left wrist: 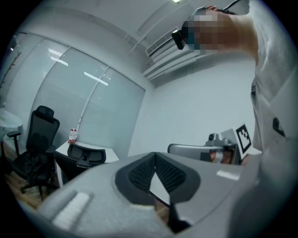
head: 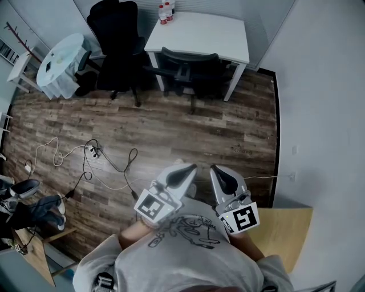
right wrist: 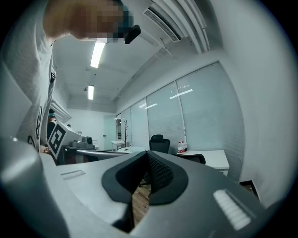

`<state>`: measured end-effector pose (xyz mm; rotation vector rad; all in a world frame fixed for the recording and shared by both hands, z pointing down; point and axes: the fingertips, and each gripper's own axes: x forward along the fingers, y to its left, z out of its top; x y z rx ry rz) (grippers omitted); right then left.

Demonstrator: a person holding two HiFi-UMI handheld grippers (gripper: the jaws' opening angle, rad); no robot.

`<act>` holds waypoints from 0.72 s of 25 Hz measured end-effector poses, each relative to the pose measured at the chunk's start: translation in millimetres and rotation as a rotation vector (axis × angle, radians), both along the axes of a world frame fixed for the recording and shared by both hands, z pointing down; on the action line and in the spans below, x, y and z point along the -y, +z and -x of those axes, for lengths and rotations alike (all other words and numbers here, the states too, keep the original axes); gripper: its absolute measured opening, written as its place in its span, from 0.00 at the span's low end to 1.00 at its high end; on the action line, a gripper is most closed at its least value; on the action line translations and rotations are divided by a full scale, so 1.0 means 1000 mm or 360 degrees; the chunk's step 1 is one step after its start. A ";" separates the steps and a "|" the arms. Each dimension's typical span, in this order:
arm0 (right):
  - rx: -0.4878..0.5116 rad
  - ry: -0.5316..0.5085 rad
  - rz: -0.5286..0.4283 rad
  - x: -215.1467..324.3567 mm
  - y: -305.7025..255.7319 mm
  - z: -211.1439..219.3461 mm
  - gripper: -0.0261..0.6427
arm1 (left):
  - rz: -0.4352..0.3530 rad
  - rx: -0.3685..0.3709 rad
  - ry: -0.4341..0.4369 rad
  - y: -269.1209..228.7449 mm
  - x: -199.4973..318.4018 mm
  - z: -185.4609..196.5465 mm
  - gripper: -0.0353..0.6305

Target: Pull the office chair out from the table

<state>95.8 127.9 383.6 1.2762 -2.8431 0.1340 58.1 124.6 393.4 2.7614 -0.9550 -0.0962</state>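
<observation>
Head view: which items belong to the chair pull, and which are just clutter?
Job:
- office chair, tucked under the white table
- left gripper and right gripper, both shut and empty

Lying about:
- taller chair
- round table
- bottles
- floor cables

The place is an office. A white desk (head: pixel 199 31) stands in a room corner, with one office chair (head: pixel 188 65) pushed under its front edge and a second chair (head: pixel 117 40) beside it. Glazed partition walls (right wrist: pixel 205 107), ceiling strip lights (right wrist: pixel 98 53), a wall air conditioner (left wrist: pixel 163 44) and wood-pattern flooring (head: pixel 171 131) confirm it.
</observation>
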 end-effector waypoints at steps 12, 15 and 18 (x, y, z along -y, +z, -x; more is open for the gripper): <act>-0.0004 0.0044 -0.0027 0.044 0.005 -0.005 0.05 | -0.0013 0.0016 0.0022 0.007 0.046 -0.002 0.06; -0.0010 0.0054 -0.0035 0.063 0.007 -0.003 0.05 | -0.0027 0.0023 0.0029 0.008 0.065 0.001 0.06; -0.0023 0.0060 -0.0041 0.086 0.008 0.001 0.05 | -0.0037 0.0037 0.0027 0.009 0.089 0.008 0.06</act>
